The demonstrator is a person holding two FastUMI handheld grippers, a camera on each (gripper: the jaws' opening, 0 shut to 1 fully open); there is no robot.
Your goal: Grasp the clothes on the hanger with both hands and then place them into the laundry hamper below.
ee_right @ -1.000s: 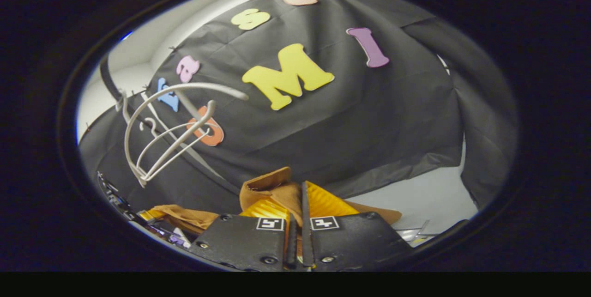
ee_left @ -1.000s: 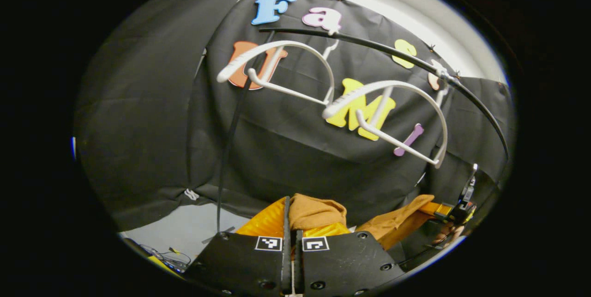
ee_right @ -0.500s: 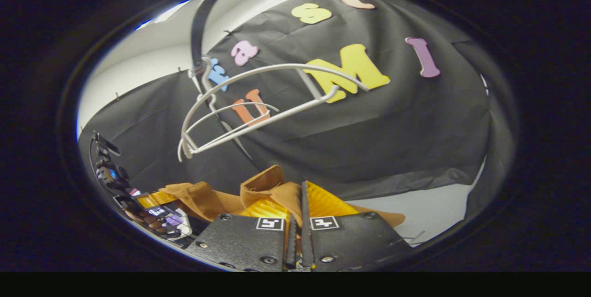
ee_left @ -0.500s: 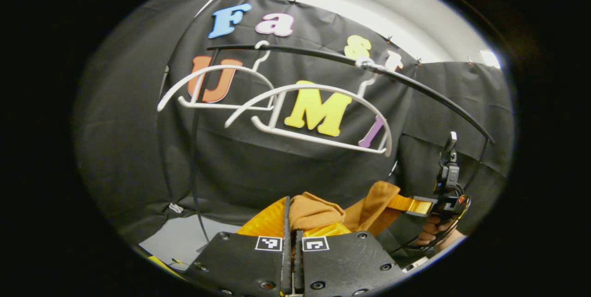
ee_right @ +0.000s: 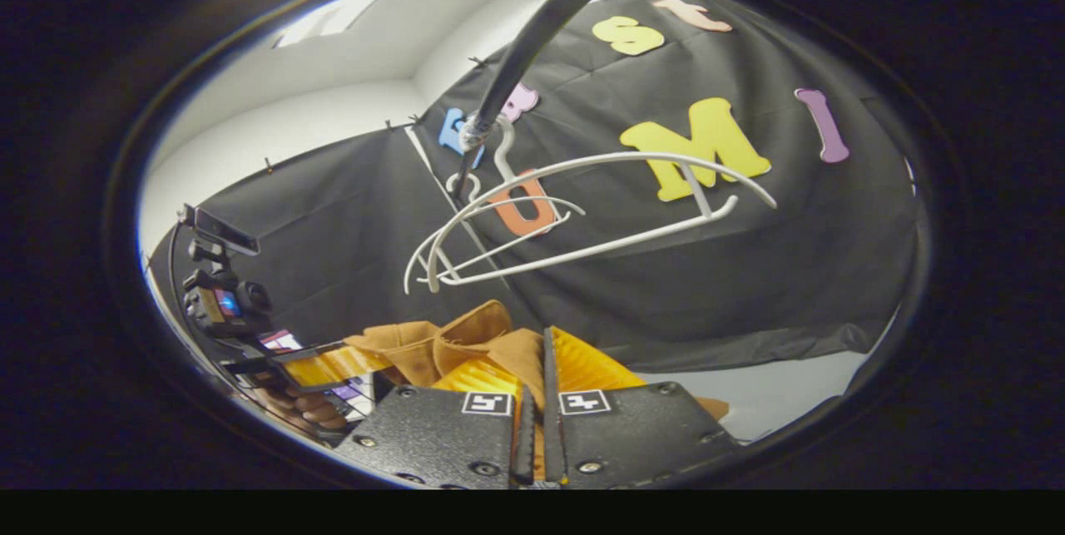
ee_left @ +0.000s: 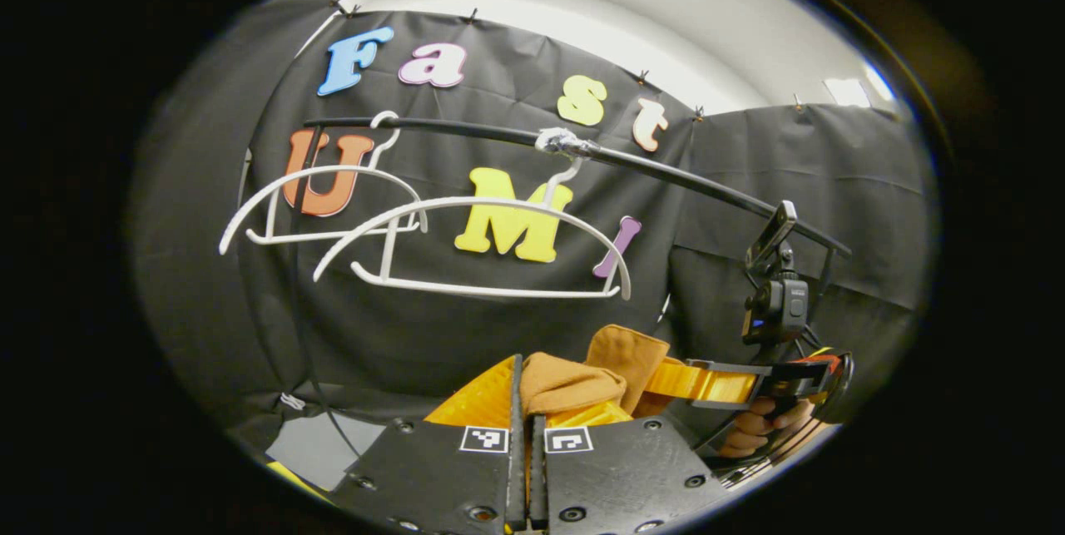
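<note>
left gripper (ee_left: 526,402): black plates, screws, square markers | jaws: ribbed yellow | right gripper (ee_right: 537,369): same

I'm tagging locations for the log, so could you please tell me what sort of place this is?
Probably a staged recording booth, not a home: black cloth drapes the walls, two bare white hangers hang on a black rail, and the hand-held gripper grips brown clothes.

No legible text, brand or number. Square black-and-white coded markers (ee_left: 484,438) sit on the tongs' black finger plates, two in each gripper view; pattern only, no characters.
</note>
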